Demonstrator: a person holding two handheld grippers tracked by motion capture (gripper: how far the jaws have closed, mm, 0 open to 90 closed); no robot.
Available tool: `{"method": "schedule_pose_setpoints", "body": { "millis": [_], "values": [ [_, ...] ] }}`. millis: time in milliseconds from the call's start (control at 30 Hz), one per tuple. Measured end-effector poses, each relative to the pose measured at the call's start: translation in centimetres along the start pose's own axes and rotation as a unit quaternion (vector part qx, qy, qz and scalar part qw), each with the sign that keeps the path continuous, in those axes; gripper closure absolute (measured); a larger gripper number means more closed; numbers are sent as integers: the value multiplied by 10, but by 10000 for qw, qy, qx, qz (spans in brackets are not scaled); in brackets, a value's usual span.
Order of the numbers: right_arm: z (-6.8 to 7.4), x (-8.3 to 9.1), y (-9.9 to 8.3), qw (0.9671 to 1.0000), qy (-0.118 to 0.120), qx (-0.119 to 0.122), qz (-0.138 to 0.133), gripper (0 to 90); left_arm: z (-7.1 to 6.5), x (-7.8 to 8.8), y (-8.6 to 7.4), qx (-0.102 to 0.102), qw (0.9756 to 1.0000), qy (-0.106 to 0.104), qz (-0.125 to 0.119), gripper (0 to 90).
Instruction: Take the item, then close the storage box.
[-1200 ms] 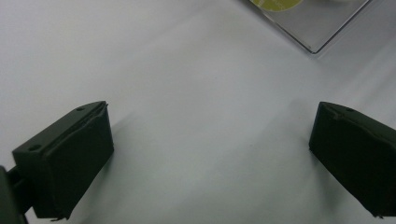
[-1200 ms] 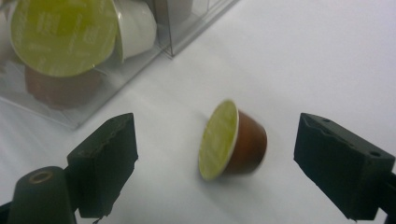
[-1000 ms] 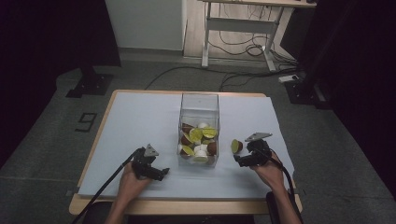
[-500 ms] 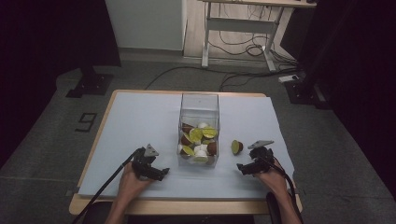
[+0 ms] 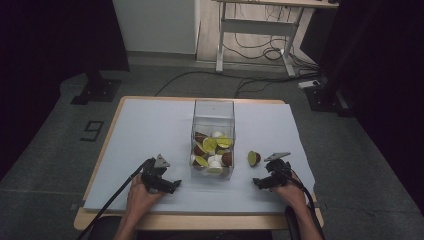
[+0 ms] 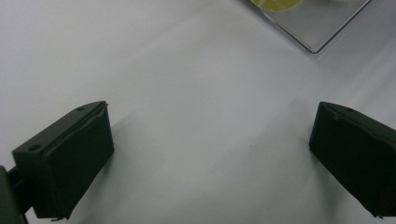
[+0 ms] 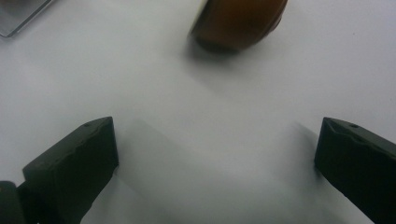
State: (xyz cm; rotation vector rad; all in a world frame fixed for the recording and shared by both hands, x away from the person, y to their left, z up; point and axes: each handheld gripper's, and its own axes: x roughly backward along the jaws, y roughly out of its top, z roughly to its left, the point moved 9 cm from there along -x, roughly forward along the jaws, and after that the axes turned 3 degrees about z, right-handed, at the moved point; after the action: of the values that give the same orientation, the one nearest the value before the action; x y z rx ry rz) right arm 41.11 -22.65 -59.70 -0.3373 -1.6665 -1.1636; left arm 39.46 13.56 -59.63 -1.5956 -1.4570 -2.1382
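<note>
A clear plastic box (image 5: 213, 137) stands mid-table and holds several cut fruit pieces, green-faced, brown-skinned and white. One brown-skinned half with a green face (image 5: 253, 158) lies on the white sheet just right of the box; in the right gripper view this half (image 7: 238, 23) sits ahead of the jaws. My right gripper (image 5: 258, 182) (image 7: 217, 123) rests low near the front right, open, its jaws having just been opening, with nothing between them. My left gripper (image 5: 173, 186) (image 6: 210, 112) is open and empty near the box's front left corner (image 6: 317, 28).
A white sheet (image 5: 150, 130) covers the wooden table (image 5: 200, 221). Cables trail from both grippers over the front edge. On the floor beyond the table stand a desk frame, loose cables and a dark stand base (image 5: 95, 92).
The right gripper let go of the fruit half, which now lies on the sheet beside the box, and drew back toward the person and lower. The left gripper kept still.
</note>
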Motion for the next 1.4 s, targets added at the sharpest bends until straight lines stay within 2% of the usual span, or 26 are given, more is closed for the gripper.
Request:
{"method": "schedule_pose_setpoints", "body": {
  "millis": [533, 633, 733, 867, 1000, 1167, 1200, 1400],
  "values": [
    [1, 1, 1, 10000, -53, 15, 45, 4, 0, 1, 0, 4, 10000, 15, -6, 0],
    [3, 2, 2, 10000, -29, 62, 18, 17, -3, 2, 1, -58, 10000, 7, -42, 29],
    [5, 6, 4, 10000, -2, 82, -39, 17, -7, 4, 2, -112, 9999, -16, -111, 60],
    [7, 12, 6, 9998, 14, 197, -98, 20, -15, 9, 7, -167, 9993, -200, -250, 70],
    [11, 18, 10, 9995, 13, 260, -192, 43, -22, 17, 14, -204, 9979, -379, -490, 102],
    [13, 25, 14, 9989, -48, 325, -323, 101, -27, 24, 18, -279, 9969, -416, -599, 144],
    [14, 29, 16, 9987, -44, 341, -374, 134, -30, 27, 20, -281, 9962, -481, -669, 147],
    [18, 34, 18, 9984, -58, 399, -400, 148, -35, 35, 27, -355, 9951, -484, -781, 176]
  ]
}}
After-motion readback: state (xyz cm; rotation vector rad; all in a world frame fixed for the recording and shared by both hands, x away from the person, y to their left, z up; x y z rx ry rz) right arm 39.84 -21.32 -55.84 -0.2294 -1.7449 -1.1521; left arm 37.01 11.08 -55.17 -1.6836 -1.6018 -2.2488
